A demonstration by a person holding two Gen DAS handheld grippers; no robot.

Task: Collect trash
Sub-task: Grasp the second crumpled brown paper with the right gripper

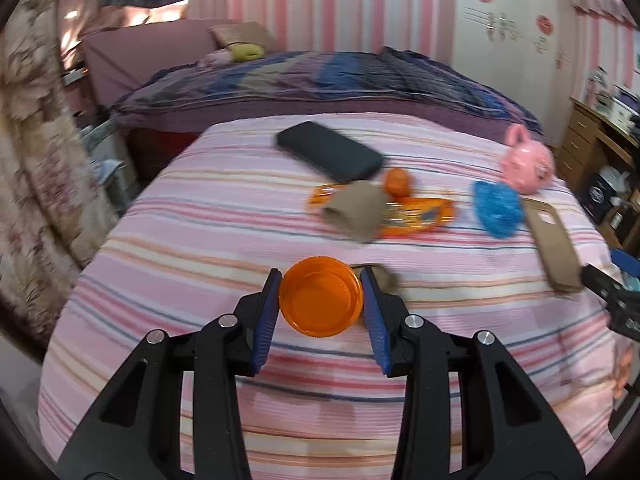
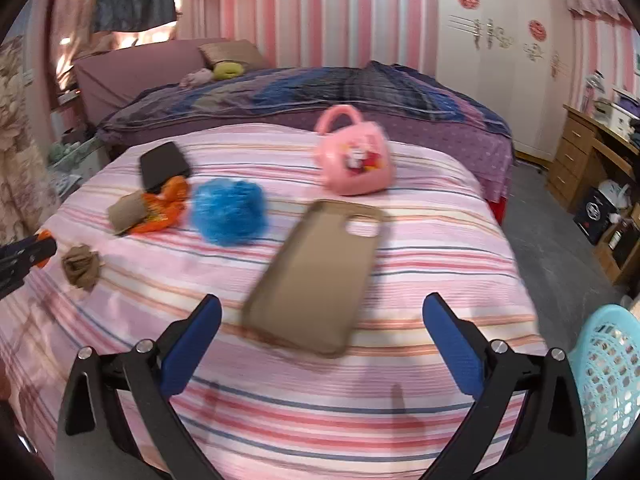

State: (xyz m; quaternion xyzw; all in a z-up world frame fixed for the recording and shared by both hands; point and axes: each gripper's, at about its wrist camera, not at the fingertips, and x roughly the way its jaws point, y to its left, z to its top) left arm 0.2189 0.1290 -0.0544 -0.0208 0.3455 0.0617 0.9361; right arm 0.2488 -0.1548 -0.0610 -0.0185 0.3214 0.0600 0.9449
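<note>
Trash item one, an orange lid (image 1: 321, 300), sits clamped between the pads of the left tongs (image 1: 321, 312) above the near bed (image 1: 168, 248). Right tongs (image 2: 320, 344) gape wide, empty (a tan phone case (image 2: 316, 276) lies beyond). Orange wrapper (image 1: 416, 218), cardboard tube (image 1: 356, 210) and brown wad (image 2: 80, 266) remain farther out. Blue basket (image 2: 608, 380) stands near right; nothing visibly deposited.
</note>
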